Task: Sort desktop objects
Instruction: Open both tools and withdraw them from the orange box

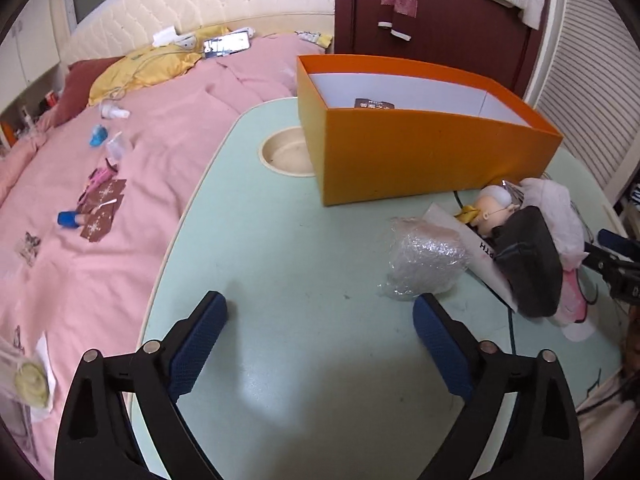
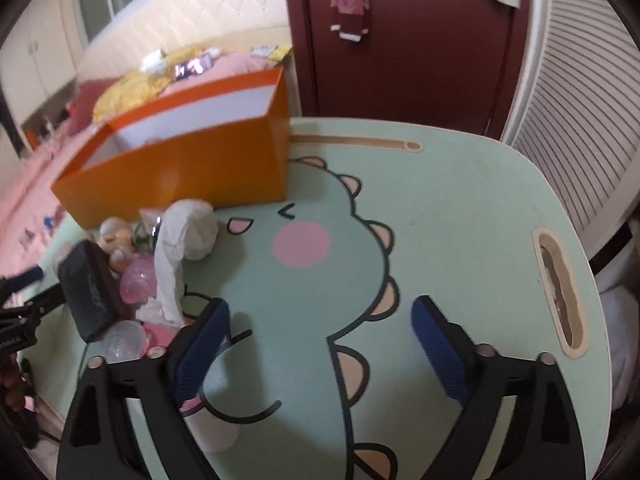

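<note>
The left wrist view is showing the left gripper [image 1: 320, 312] standing wide open with nothing between its blue pads, hovering over the bare green table [image 1: 280, 248] at lower centre, while the orange box [image 1: 420, 160] is sitting at upper right and a clutter pile, made up of a crinkled plastic bag [image 1: 424, 258], a black pouch [image 1: 528, 260] and a doll [image 1: 494, 204], is lying just below the box at right. The right wrist view is showing the right gripper [image 2: 320, 320] likewise gaping and holding nothing above the table's dinosaur print [image 2: 320, 264], with the pile lying at left, near its left finger, and the box sitting at upper left.
</note>
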The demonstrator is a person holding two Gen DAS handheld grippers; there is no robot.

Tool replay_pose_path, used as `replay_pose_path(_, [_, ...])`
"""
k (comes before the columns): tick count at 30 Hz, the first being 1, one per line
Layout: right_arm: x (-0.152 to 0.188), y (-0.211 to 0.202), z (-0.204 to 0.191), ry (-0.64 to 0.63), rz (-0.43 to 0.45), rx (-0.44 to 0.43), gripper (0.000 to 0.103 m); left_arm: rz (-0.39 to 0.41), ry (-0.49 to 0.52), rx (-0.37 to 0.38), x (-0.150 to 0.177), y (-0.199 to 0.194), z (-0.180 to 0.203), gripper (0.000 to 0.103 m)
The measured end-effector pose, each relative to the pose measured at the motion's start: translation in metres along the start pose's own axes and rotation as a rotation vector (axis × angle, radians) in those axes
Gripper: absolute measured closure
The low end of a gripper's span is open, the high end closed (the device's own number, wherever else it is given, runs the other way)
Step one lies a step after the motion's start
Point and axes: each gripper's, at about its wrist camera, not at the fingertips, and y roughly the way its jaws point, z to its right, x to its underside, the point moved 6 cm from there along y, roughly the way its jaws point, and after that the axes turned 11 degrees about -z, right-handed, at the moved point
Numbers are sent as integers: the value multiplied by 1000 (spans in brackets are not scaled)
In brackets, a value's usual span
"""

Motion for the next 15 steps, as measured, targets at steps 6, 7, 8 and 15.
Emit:
replay_pose_path(6, [4, 1, -4, -31, -9, 16, 1, -2, -6, -5, -1, 2, 0, 0])
replay_pose_path(7, [-6, 3, -3, -29, -12, 14, 1, 0, -7, -6, 0, 1, 0, 0])
replay_pose_path(8, [-32, 9, 1, -26, -18, 11, 1, 4, -8, -7, 0, 0, 0, 0])
replay_pose_path(15, [-32, 15, 3, -30, -17, 9, 0, 20, -18, -14, 0, -2, 1, 0])
